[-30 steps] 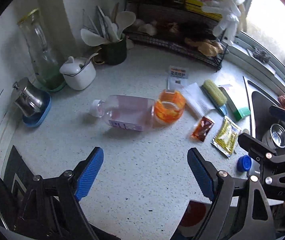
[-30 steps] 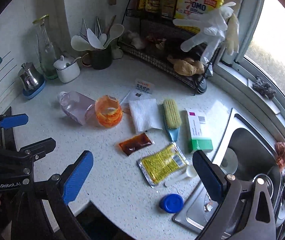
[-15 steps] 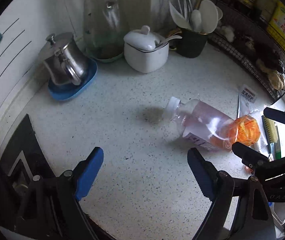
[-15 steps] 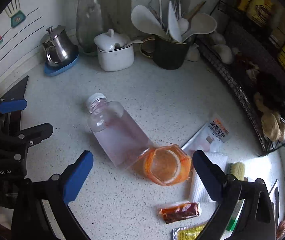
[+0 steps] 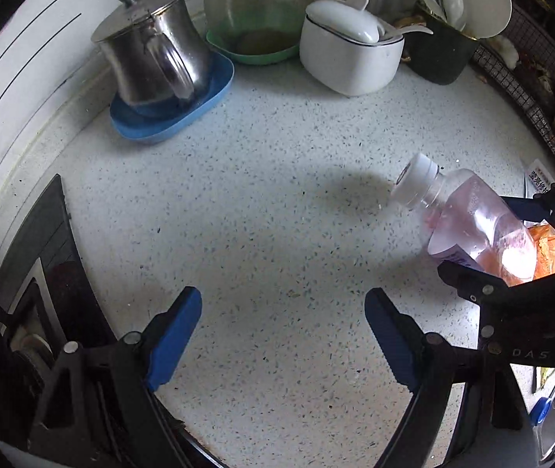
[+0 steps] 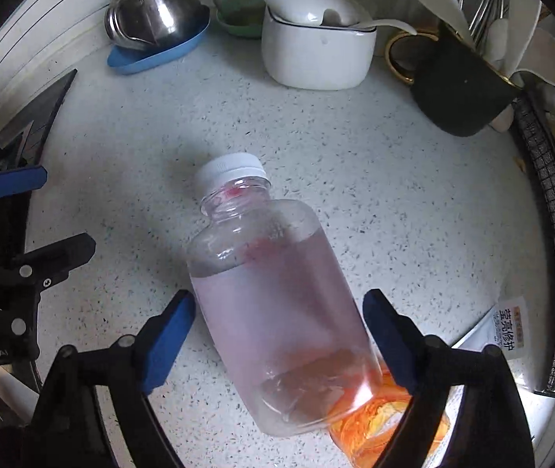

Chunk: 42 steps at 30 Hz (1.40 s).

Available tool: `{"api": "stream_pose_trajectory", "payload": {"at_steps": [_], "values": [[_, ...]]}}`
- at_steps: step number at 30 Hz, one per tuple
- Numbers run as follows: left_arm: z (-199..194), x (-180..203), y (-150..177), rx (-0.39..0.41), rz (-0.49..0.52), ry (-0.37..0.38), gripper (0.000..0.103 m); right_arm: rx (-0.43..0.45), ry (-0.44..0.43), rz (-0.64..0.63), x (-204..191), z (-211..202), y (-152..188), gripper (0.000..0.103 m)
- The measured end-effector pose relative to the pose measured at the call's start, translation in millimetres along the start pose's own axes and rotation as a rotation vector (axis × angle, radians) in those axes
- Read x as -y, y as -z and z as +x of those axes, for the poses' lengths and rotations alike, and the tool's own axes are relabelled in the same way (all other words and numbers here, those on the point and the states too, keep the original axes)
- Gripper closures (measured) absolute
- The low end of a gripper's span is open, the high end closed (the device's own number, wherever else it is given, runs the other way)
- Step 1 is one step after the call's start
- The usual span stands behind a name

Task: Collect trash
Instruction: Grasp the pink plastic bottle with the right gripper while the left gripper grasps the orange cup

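Risk of a failed pick is what we flag first. The right claw (image 6: 275, 341) points straight down over the bottle (image 6: 277, 312), its blue pads spread either side of the body; the jaws have just been closing, and the bottle lies between them with the pads not yet pressing on it. The left pad sits right at the bottle wall, the right pad a little clear, so the closure is off-centre. We judge that the first pad to land could push the bottle sideways and roll it on the bench (image 6: 414, 214). The wall is smooth, clear plastic and probably thin, so a hard squeeze may dent it or let it squirt out of the pads. The bottle's base rests against an orange cup (image 6: 379, 421), which could be knocked or dragged along on the lift.

The left claw (image 5: 283, 335) stands spread and empty over bare bench (image 5: 277, 195), beside the bottle (image 5: 468, 226), and we see no contact there.

The bottle lies on its side on the speckled bench, white cap (image 6: 230, 169) toward the back wall. It holds pale pink liquid, so we expect the weight to shift when it is tilted. The cap appears to be on; whether it is tight we cannot tell.
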<state>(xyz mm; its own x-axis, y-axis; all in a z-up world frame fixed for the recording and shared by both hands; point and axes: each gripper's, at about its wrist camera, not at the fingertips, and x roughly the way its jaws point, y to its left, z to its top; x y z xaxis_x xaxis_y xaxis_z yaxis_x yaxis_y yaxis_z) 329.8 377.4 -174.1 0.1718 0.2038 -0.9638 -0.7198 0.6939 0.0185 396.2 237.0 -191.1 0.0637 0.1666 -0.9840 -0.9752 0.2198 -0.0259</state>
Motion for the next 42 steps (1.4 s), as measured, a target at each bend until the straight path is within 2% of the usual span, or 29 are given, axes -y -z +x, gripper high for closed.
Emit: {"api": "stream_pose_trajectory", "payload": {"at_steps": [3,7,11,13,22,27,35,42], "values": [[-3.1,-0.2,6.8,0.014,0.012,-0.022,0.019,0.002,-0.014,0.019,-3.8,3.4,0.8,0.029],[-13.2,-2.0,18.0,0.024,0.011,-0.014,0.019,0.039,-0.026,0.050,-10.5,-2.3,5.5,0.034],[-33.6,0.1,26.7,0.064,0.037,0.056,0.019,0.122,-0.075,0.137,-9.9,-33.9,20.2,0.036],[-46.9,6.8,31.3,0.090,0.057,0.090,0.019,0.166,-0.072,0.190,-7.1,-53.6,31.4,0.036],[-89.7,58.8,34.0,0.164,0.247,0.191,0.019,0.295,0.016,0.391,9.8,-119.3,104.3,0.036],[-84.5,101.6,32.2,0.136,0.337,0.239,0.019,0.304,0.083,0.506,25.4,-135.8,156.3,0.036],[-56.6,162.3,23.6,0.043,0.470,0.319,0.019,0.300,0.176,0.672,55.1,-132.6,188.5,0.036],[-20.8,205.3,3.1,-0.007,0.552,0.328,0.019,0.267,0.210,0.782,82.0,-120.8,206.6,0.036]]}}
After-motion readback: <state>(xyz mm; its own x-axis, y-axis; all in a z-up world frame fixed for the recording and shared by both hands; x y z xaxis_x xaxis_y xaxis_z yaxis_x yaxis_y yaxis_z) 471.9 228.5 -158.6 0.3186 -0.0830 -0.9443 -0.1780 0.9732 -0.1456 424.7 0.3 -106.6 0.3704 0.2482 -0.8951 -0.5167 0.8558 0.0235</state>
